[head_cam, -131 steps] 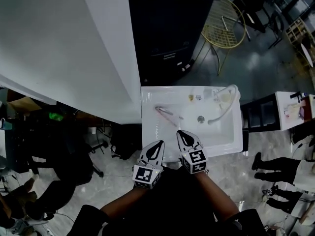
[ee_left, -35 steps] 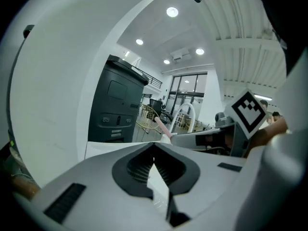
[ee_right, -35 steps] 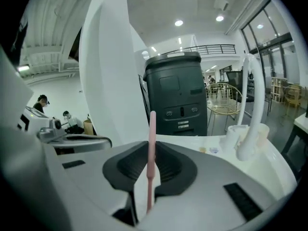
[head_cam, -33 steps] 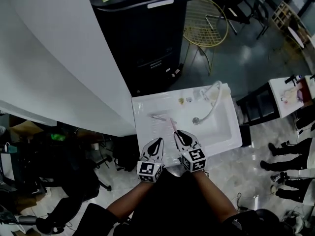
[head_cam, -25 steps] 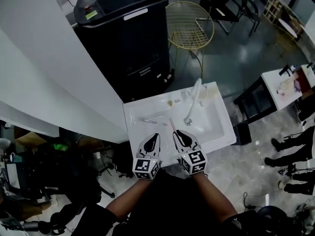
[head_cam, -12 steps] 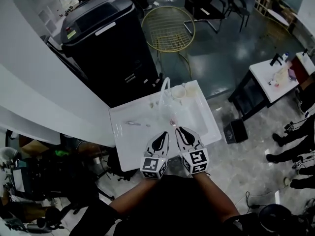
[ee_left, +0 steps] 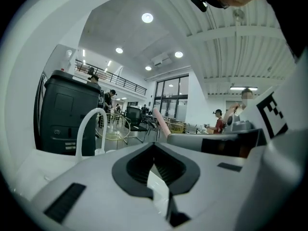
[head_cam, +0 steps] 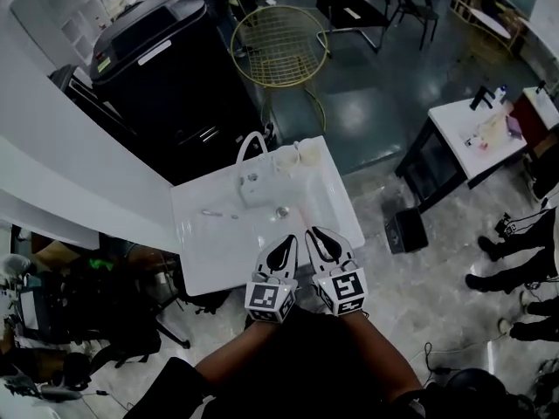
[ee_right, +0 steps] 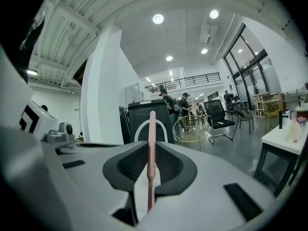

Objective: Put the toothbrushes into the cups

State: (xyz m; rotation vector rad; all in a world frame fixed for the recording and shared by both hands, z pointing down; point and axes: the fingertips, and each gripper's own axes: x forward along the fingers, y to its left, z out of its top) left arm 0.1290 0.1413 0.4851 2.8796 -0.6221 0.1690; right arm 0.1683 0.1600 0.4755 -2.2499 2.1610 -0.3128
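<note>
Lifted off the sink (head_cam: 210, 260) since the first frame, one pink toothbrush (ee_right: 152, 129) now stands upright, pinched in my right gripper (ee_right: 151, 150). My left gripper (ee_left: 154, 147) sits just beside it, jaws closed on nothing. Ahead of both, just right of the faucet (head_cam: 247, 151), two cups (head_cam: 286, 157) stand side by side. The other toothbrush (head_cam: 218, 214) lies on the sink, ahead-left of my left gripper.

Sink (head_cam: 205, 260): glossy wht; toothbrush (ee_right: 152, 143): matt pink plastic (smooth).
</note>
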